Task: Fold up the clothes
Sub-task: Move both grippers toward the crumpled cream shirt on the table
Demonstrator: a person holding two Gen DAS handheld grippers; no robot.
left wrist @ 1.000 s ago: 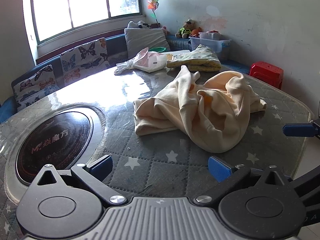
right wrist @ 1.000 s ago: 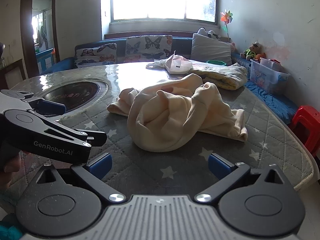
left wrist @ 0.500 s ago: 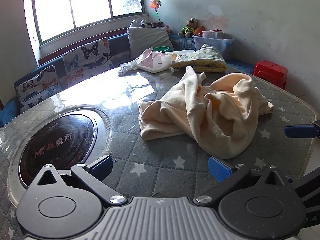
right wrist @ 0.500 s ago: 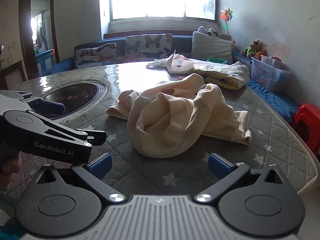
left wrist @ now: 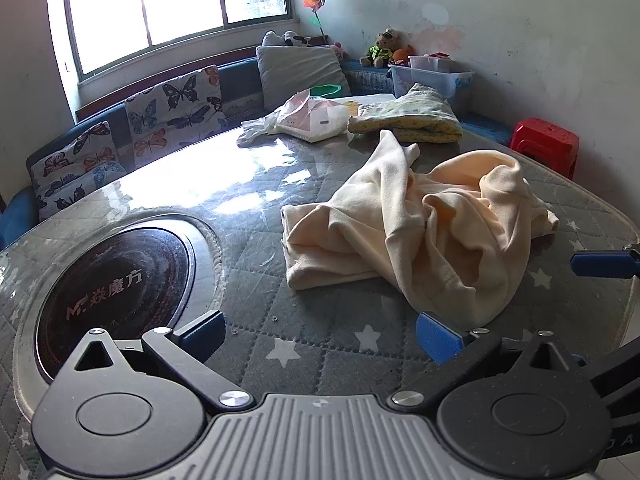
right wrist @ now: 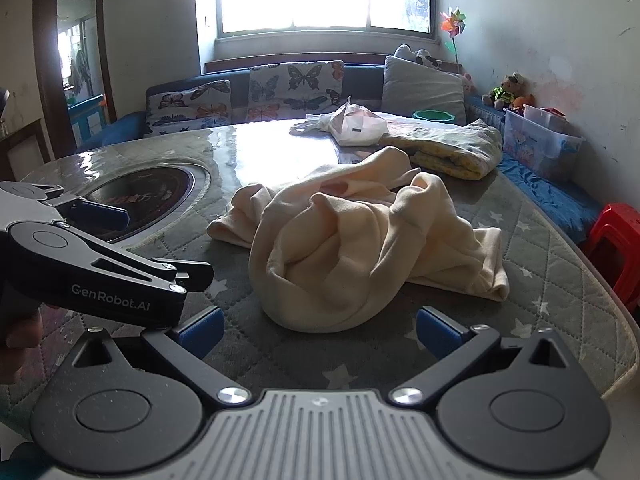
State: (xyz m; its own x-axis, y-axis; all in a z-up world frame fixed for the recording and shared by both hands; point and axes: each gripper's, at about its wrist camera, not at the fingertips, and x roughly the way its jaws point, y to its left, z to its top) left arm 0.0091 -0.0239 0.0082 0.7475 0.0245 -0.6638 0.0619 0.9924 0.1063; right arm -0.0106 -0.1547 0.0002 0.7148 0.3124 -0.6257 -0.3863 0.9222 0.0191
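A crumpled cream garment (left wrist: 424,236) lies in a heap on the quilted star-patterned desk (left wrist: 320,344), right of the round inset cooktop (left wrist: 108,292). The left claw (left wrist: 320,334) and the right claw (right wrist: 318,330) both hover short of its near edge, blue pads spread wide, gripping nothing. A folded yellow blanket (right wrist: 452,150) rests behind the heap.

Garment (left wrist: 420,232) lies on table (left wrist: 320,344), right of cooktop (left wrist: 112,292).
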